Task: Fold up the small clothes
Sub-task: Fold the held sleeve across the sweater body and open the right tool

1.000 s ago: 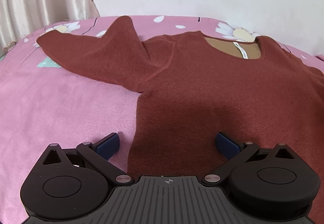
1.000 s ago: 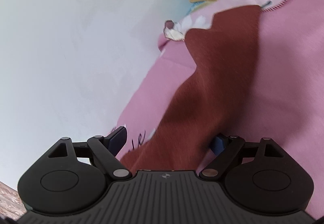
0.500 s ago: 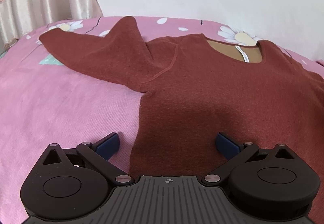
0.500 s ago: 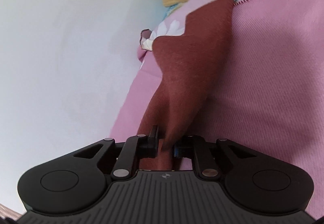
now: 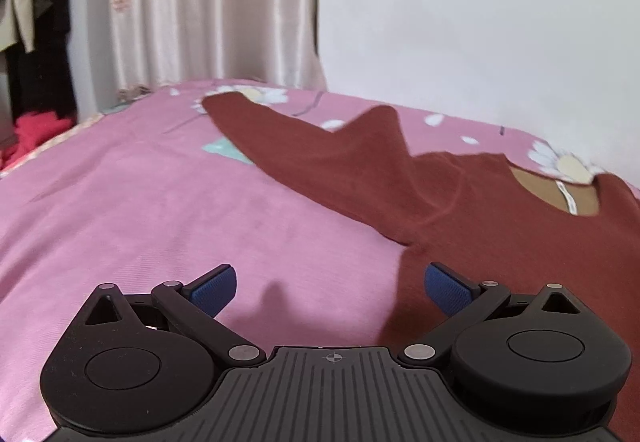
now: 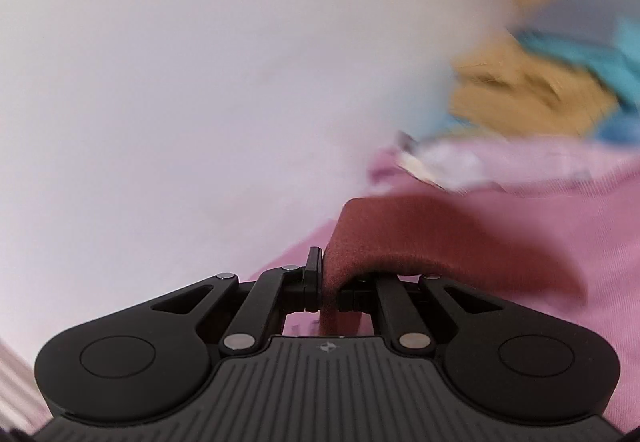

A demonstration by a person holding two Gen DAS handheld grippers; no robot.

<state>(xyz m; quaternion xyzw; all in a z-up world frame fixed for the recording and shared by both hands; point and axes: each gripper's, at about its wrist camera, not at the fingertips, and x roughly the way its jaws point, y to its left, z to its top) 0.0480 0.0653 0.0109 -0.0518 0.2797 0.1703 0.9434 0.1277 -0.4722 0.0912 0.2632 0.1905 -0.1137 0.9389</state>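
Observation:
A rust-red long-sleeved top (image 5: 500,218) lies flat on the pink bedsheet (image 5: 160,210), neckline with a white label to the far right, its left sleeve (image 5: 304,146) stretched out toward the curtain. My left gripper (image 5: 330,288) is open and empty, low over the sheet at the top's left side edge; its right fingertip is over the fabric. My right gripper (image 6: 329,292) is shut on the top's other sleeve (image 6: 440,234), lifted off the sheet and draping over to the right in the right wrist view.
A white wall (image 5: 480,22) runs along the bed's far side. A floral curtain (image 5: 208,2) and hanging dark clothes (image 5: 36,22) stand at the far left. A pile of tan and blue clothes (image 6: 540,90) lies beyond the lifted sleeve.
My right gripper closed on the sleeve and lifted it off the sheet. My left gripper shifted left, from over the top's body to its side edge, still open.

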